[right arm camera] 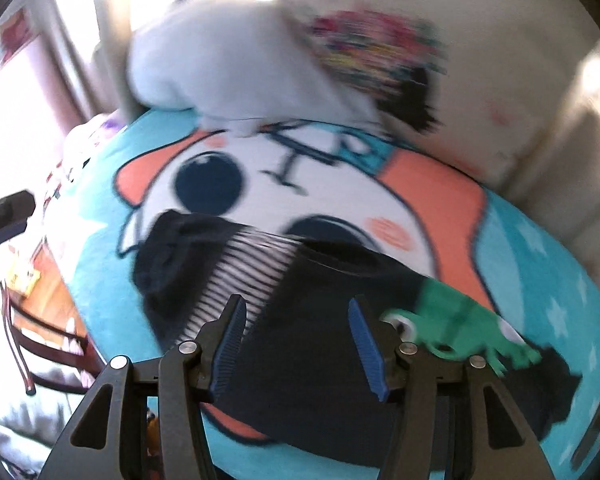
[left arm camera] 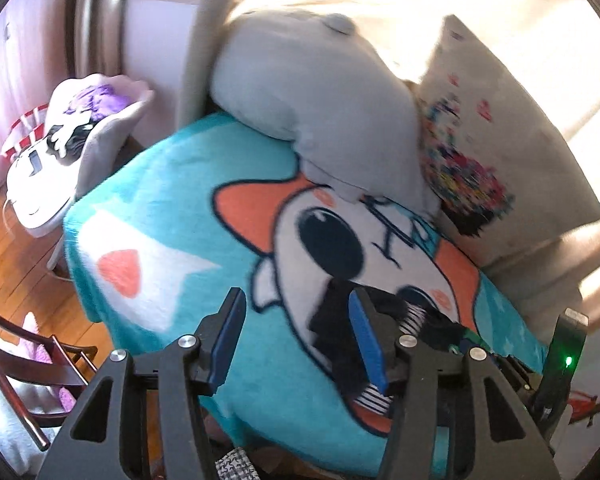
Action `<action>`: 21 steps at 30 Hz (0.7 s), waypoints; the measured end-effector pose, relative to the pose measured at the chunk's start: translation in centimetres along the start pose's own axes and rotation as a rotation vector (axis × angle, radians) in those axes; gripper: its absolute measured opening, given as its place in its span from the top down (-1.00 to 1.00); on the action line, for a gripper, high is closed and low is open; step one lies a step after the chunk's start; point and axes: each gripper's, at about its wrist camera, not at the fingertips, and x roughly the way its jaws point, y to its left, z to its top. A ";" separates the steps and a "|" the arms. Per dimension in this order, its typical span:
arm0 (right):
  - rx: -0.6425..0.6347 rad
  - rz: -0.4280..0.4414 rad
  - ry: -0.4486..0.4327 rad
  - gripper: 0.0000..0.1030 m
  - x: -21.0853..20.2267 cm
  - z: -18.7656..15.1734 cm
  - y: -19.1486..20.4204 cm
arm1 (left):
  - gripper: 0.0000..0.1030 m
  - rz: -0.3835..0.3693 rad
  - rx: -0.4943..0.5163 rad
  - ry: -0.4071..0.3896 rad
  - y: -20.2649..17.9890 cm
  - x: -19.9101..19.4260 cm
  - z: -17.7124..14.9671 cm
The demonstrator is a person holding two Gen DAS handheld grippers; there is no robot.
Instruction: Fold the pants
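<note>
The pants (right arm camera: 300, 332) are black with a black-and-white striped panel and a green dinosaur print. They lie spread on a turquoise cartoon blanket (right arm camera: 540, 272) over a sofa seat. My right gripper (right arm camera: 298, 340) is open just above the pants, empty. In the left wrist view the pants (left arm camera: 340, 332) lie partly behind the right finger. My left gripper (left arm camera: 298, 340) is open and empty above the blanket (left arm camera: 160, 184), to the left of the pants. The right gripper's body (left arm camera: 564, 360) shows at the right edge there.
A grey cushion (left arm camera: 316, 84) and a cream printed pillow (left arm camera: 500, 148) lean against the sofa back. A side table with a pile of clothes (left arm camera: 72, 128) stands left. A dark wooden chair (left arm camera: 32, 372) stands on the wood floor at lower left.
</note>
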 end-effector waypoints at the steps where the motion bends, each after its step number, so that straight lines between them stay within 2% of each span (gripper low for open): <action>1: -0.032 0.008 0.004 -0.12 0.4 0.3 1.3 | -0.02 0.002 -0.011 0.001 0.5 0.1 0.3; 7: -0.090 0.013 0.031 -0.13 1.8 0.7 3.9 | -0.02 0.004 -0.036 0.026 2.5 1.6 1.9; 16: 0.038 -0.026 0.078 -0.13 3.4 0.9 1.8 | -0.02 -0.016 0.009 0.055 1.9 3.5 3.4; 21: 0.050 -0.024 0.102 -0.13 4.5 1.0 2.3 | -0.02 -0.001 -0.004 0.067 3.0 3.9 4.0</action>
